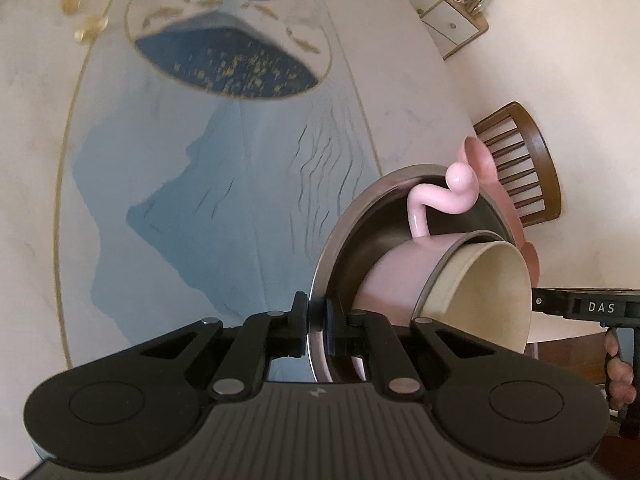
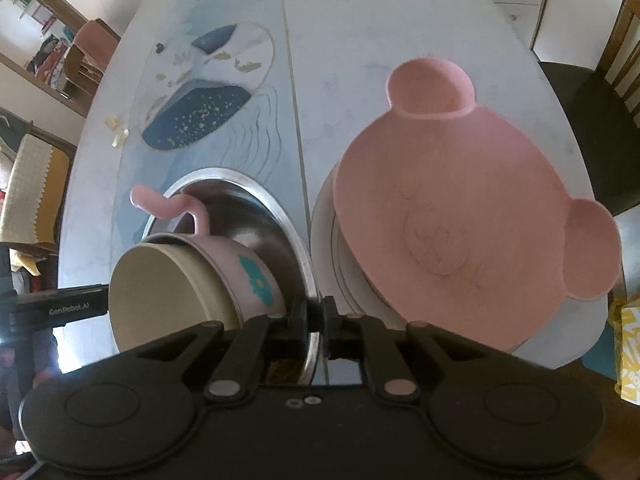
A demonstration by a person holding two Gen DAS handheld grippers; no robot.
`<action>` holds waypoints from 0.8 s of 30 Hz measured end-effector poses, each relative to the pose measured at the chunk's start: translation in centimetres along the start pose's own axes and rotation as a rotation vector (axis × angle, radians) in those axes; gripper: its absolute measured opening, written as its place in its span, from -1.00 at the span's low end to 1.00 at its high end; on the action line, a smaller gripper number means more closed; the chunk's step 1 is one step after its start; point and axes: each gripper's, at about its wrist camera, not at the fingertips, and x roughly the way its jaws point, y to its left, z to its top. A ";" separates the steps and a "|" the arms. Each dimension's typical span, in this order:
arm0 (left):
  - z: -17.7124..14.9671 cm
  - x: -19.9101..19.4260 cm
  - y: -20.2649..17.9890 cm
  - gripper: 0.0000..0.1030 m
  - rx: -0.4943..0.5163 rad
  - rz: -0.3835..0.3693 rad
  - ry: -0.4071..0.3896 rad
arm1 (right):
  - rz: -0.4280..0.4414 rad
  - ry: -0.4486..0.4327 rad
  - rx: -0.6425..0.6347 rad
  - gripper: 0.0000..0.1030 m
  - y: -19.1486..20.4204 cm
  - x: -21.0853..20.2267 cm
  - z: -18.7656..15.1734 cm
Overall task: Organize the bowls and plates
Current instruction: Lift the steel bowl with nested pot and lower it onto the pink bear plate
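Now both of my tools pinch the same steel bowl [image 1: 352, 236] by its rim: the left tool [image 1: 317, 322] clamps the near edge in its own view, and the right tool [image 2: 316, 320] clamps the opposite edge, each with the thin metal lip between its pads. The bowl is shiny, wide and shallow, and it is tipped, its mouth turned sideways rather than straight up. Inside it lies a pink cup [image 2: 248, 276] with a teal flower print, on its side, its curly handle [image 1: 436, 196] sticking above the bowl's rim; a beige bowl [image 1: 480, 292] sits nested in the cup's mouth (opening toward the left tool's side). Beside the steel bowl, a pink bear-shaped plate [image 2: 460, 208] rests tilted on a white plate [image 2: 324, 236] on the worktop [image 2: 344, 40]. Both tools angle steeply downward. Fingers [image 1: 620, 380] wrap the right tool's grip.
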 end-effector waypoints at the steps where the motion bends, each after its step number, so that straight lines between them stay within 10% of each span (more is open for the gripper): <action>1: 0.5 -0.4 -0.6 -0.85 0.010 0.010 -0.003 | 0.006 -0.004 0.001 -0.85 -0.1 -0.4 0.2; 24: 9.7 5.5 -19.0 -0.83 0.341 0.072 0.091 | 0.006 -0.131 0.275 -0.85 -14.1 -7.3 1.8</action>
